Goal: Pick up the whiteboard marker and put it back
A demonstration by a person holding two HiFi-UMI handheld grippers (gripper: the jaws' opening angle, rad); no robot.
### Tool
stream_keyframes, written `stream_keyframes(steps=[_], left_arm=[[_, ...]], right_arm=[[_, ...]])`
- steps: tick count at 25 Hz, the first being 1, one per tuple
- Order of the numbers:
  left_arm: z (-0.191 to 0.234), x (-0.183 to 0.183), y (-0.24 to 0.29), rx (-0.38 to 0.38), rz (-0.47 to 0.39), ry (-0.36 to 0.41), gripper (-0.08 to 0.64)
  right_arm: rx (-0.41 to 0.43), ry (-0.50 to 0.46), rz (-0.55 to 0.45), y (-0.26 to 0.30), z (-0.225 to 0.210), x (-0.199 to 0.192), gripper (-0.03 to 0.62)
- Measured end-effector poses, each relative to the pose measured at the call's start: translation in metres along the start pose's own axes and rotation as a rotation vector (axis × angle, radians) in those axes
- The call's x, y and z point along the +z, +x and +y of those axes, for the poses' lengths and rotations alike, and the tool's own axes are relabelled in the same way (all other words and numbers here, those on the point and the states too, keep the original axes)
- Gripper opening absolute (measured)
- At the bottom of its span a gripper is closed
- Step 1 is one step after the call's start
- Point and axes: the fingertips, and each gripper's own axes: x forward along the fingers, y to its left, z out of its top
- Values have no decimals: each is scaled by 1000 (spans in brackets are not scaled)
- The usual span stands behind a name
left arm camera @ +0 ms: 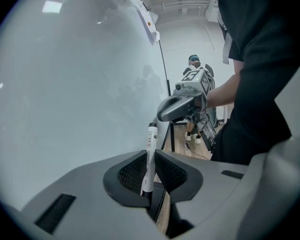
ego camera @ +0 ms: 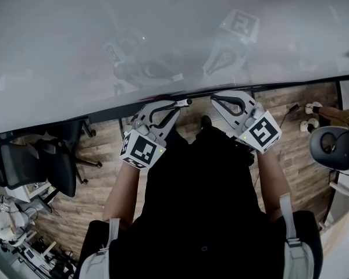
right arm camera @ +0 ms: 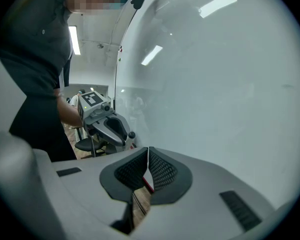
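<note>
**A:** Start close in. What are the left gripper's (left arm camera: 150, 156) jaws doing?

**B:** They are clamped on the whiteboard marker (left arm camera: 151, 136). Its white barrel stands upright between the two ribbed pads, and its dark end pokes out past the jaw tips towards the whiteboard (ego camera: 163, 28).

**A:** So where is the marker relative to the whiteboard?

**B:** It is held just in front of the whiteboard, near its lower edge. I cannot tell whether the dark end touches the whiteboard.

**A:** And the right gripper (right arm camera: 148, 152)?

**B:** Its jaws are pressed together with nothing between them. It also points at the whiteboard near the lower edge. It is level with the left gripper, and there is a clear gap between the two.

**A:** What does the whiteboard itself show?

**B:** It is pale and glossy. It shows faint reflections of both grippers and their marker cubes, and streaks of ceiling light.

**A:** Anything farther off?

**B:** Below the whiteboard's lower edge there is wooden floor (ego camera: 93, 196). A black office chair (ego camera: 35, 167) stands on it towards the whiteboard's left end, well away from both grippers.
</note>
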Motion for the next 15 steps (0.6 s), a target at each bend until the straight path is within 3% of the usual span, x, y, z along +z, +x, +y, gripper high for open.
stream_keyframes(steps=[6,9,13,15], left_arm=[[12,43,-24,2,-130,28,63],[16,57,-30,-13,-199,-7,63],[21,71,-41,-13,-319,-188,63],[23,74,-47,-21,-356,-239,63]], right_arm=[[10,-3,-11,-1,2,4,20],[14,-17,-6,-1,1,2,20],[14,-11,-14,-1,3,3,20],[13,-4,-20,-1,3,5,20]])
